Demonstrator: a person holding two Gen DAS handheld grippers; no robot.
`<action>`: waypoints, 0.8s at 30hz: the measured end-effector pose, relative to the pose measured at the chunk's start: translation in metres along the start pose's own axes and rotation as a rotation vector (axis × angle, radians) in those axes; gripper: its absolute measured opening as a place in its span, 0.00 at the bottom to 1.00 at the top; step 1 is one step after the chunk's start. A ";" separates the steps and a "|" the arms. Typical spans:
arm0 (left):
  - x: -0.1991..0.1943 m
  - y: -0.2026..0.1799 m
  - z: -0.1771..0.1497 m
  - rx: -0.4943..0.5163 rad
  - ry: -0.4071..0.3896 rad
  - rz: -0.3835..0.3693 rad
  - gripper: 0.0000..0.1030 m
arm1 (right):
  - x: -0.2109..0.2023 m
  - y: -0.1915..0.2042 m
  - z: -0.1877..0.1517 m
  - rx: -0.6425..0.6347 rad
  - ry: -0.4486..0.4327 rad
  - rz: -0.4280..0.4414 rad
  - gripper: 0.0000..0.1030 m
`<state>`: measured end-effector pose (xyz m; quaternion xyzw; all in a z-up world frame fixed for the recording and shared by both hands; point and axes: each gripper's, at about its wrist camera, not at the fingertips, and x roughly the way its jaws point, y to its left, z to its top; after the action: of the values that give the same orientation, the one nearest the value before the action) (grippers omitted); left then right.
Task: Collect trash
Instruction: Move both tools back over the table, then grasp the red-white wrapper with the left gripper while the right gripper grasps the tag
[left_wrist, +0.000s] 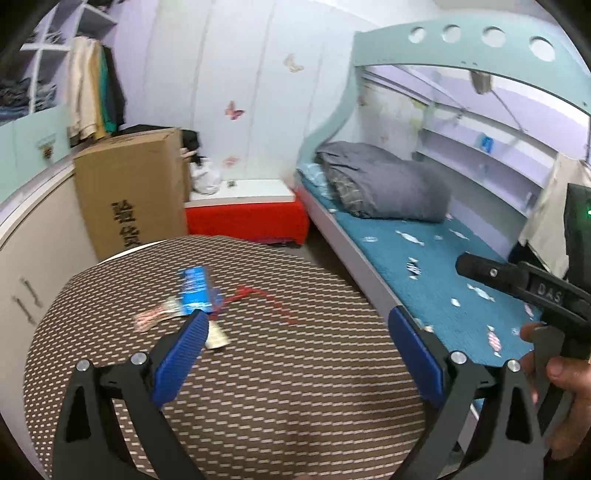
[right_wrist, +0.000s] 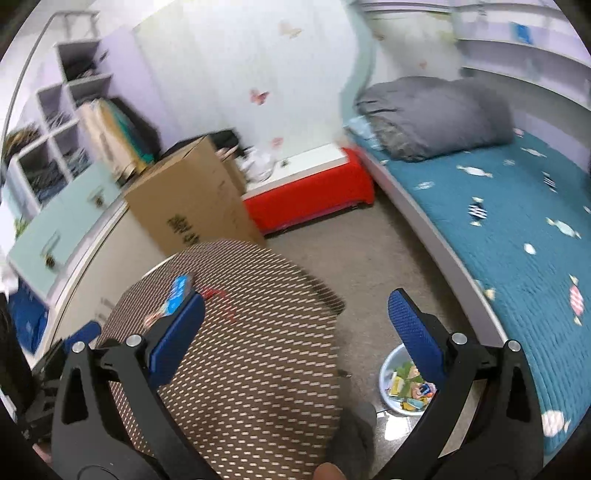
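Several pieces of trash lie on the round table (left_wrist: 277, 387) with its brown patterned mat: a blue wrapper (left_wrist: 194, 290), a red string (left_wrist: 258, 295), a red-and-white wrapper (left_wrist: 155, 315) and a small silvery wrapper (left_wrist: 216, 336). My left gripper (left_wrist: 298, 317) hovers open over the table, its left fingertip just in front of the wrappers, holding nothing. My right gripper (right_wrist: 297, 299) is open and empty above the table's right side. From there the blue wrapper (right_wrist: 181, 291) and red string (right_wrist: 218, 295) show past its left finger. A pale blue basin (right_wrist: 388, 369) with collected wrappers sits on the floor.
A bed with a teal sheet (left_wrist: 424, 266) and grey quilt (left_wrist: 384, 184) runs along the right. A cardboard box (left_wrist: 133, 188), a red bench (left_wrist: 247, 218) and pale cabinets (right_wrist: 66, 221) stand behind the table. A hand (left_wrist: 561, 369) holds the right gripper's body (left_wrist: 517, 280).
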<state>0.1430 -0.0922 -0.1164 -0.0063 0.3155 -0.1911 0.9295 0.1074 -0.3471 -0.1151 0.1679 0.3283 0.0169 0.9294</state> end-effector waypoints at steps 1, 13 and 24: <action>0.000 0.010 -0.002 -0.008 0.003 0.012 0.93 | 0.009 0.012 -0.002 -0.024 0.015 0.006 0.94; 0.048 0.143 -0.026 -0.039 0.119 0.205 0.93 | 0.119 0.111 -0.043 -0.198 0.215 0.092 0.94; 0.121 0.162 -0.019 0.117 0.216 0.211 0.93 | 0.169 0.148 -0.063 -0.287 0.286 0.124 0.94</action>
<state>0.2769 0.0170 -0.2238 0.1018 0.4006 -0.1099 0.9039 0.2132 -0.1650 -0.2152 0.0497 0.4400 0.1445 0.8849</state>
